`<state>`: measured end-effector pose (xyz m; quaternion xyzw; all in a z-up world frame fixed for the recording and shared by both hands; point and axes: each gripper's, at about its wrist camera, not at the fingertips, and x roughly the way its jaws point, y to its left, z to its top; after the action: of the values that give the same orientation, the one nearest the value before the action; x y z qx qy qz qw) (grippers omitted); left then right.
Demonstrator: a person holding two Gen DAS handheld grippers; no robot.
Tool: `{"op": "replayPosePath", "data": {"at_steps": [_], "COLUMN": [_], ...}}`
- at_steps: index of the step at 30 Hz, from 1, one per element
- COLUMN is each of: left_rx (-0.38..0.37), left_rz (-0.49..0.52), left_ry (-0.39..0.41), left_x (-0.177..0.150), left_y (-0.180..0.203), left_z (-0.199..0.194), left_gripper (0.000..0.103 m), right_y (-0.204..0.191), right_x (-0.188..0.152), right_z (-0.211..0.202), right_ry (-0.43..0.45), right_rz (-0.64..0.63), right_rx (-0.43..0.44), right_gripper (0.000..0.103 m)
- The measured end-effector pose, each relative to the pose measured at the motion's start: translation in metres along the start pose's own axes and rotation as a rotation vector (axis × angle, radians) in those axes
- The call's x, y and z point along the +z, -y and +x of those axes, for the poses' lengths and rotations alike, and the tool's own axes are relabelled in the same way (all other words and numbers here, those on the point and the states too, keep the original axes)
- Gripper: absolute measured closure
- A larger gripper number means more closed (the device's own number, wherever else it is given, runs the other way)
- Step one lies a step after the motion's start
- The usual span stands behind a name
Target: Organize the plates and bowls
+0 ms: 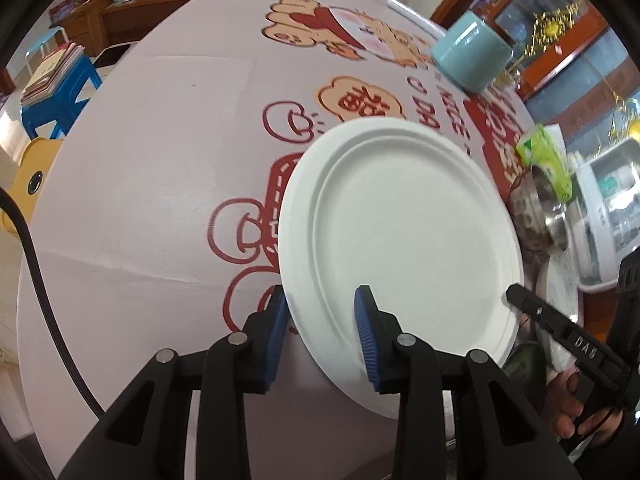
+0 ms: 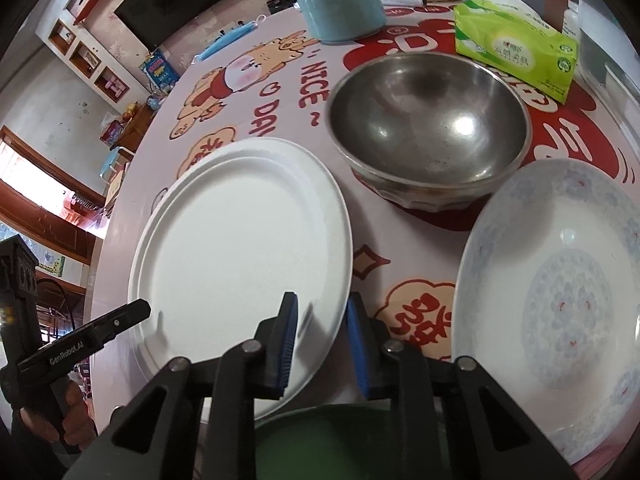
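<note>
The white round paper plate [image 2: 240,248] is straddled at opposite rims by the left gripper [image 1: 322,340] and right gripper [image 2: 322,346], jaws parted, neither clamped. Grasp step judged underway; closing, then stacking on the patterned ceramic plate [image 2: 560,300] is called for.

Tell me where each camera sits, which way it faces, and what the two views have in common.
Left wrist: rides the left gripper, looking across the table; its fingers straddle the white plate's near rim; the right gripper and the hand holding it show at right.
Right wrist: rides the right gripper, over the same plate's right edge, facing the steel bowl and patterned plate; the left gripper shows at left.
Shared: white plate, steel bowl, teal container, tissue pack.
</note>
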<state>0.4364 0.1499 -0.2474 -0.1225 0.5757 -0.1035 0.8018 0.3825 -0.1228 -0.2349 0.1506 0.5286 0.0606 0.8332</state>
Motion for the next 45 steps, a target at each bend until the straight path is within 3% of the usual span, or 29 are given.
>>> {"op": "replayPosePath", "data": {"at_steps": [9, 25, 35, 45], "left_rx": [-0.038, -0.082, -0.069, -0.072], "left_rz": [-0.056, -0.024, -0.011, 0.03], "left_ry": [0.114, 0.244, 0.29, 0.342], "left_x": [0.002, -0.014, -0.043, -0.092], "left_y": [-0.012, -0.007, 0.008, 0.031], "left_z": [-0.029, -0.101, -0.146, -0.193], "left_gripper": [0.071, 0.071, 0.071, 0.071], "right_y": [-0.016, -0.038, -0.046, -0.036], "right_x": [-0.001, -0.009, -0.032, -0.073], "right_z": [-0.019, -0.069, -0.118, -0.165], "right_ry": [0.071, 0.181, 0.247, 0.291], "right_rz": [-0.049, -0.092, -0.133, -0.136], "right_rx": [0.048, 0.095, 0.106, 0.116], "right_gripper": [0.079, 0.079, 0.079, 0.079]}}
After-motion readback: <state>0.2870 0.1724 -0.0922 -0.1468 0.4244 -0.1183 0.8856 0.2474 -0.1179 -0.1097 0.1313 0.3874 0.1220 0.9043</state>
